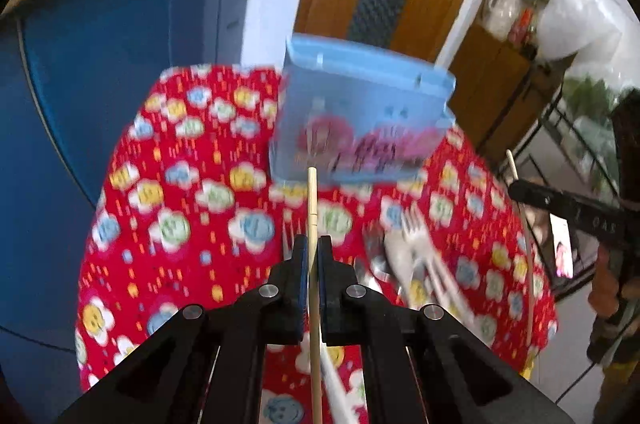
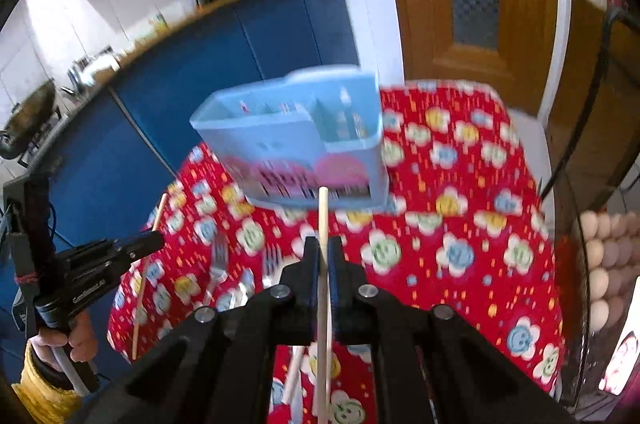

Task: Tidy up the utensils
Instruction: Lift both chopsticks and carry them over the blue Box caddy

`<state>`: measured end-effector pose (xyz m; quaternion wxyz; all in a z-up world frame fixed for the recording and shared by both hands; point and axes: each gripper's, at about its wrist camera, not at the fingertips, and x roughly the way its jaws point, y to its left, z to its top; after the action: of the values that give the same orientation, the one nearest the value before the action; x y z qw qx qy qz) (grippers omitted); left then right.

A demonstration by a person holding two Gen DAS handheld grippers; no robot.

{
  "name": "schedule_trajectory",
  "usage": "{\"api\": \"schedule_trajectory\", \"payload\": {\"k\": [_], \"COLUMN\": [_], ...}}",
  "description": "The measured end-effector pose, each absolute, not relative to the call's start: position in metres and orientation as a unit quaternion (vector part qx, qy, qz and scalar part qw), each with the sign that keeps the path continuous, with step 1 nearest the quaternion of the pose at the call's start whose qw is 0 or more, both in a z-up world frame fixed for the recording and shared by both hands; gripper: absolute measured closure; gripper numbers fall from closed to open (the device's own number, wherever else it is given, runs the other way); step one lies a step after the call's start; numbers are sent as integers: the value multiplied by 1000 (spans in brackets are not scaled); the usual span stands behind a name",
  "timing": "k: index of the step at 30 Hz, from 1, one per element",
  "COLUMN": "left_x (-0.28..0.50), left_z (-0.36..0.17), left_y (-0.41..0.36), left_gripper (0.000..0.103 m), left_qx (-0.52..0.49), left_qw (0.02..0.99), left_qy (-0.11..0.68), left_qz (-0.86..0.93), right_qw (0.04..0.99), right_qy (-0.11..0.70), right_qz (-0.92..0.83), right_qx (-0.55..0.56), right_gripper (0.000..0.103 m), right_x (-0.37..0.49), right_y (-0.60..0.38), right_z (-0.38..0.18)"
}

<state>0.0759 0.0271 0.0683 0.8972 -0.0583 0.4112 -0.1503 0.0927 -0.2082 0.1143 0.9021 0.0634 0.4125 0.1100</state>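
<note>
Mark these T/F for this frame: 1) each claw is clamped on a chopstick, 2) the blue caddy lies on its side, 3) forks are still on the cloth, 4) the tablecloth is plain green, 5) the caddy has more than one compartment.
1) True. The left claw is shut on a chopstick, and the right claw is shut on another chopstick.
2) False. The blue caddy stands upright on the table, open end up.
3) True. Forks lie on the cloth near the claws.
4) False. The tablecloth is red with a flower pattern.
5) True. Dividers split the caddy's opening into several compartments.
</note>
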Motion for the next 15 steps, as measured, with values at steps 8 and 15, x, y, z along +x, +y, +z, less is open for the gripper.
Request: {"api": "schedule_trajectory", "payload": {"k": [8,15], "left_x": [106,149], "left_z": [121,167], "left_y": [18,3], "left_gripper": [99,99], "left_qx": [-73,-75], "left_qw": [929,951], "left_qy": [336,271], "left_qz": [-139,-127], "right_qw": [928,946], "right_qy": [348,295], "right_qz": [112,115], "right_qx": [69,75], "right_gripper": [97,97], "right_x": [103,134], "right_y": [-200,-203], "right_z": [144,181]}}
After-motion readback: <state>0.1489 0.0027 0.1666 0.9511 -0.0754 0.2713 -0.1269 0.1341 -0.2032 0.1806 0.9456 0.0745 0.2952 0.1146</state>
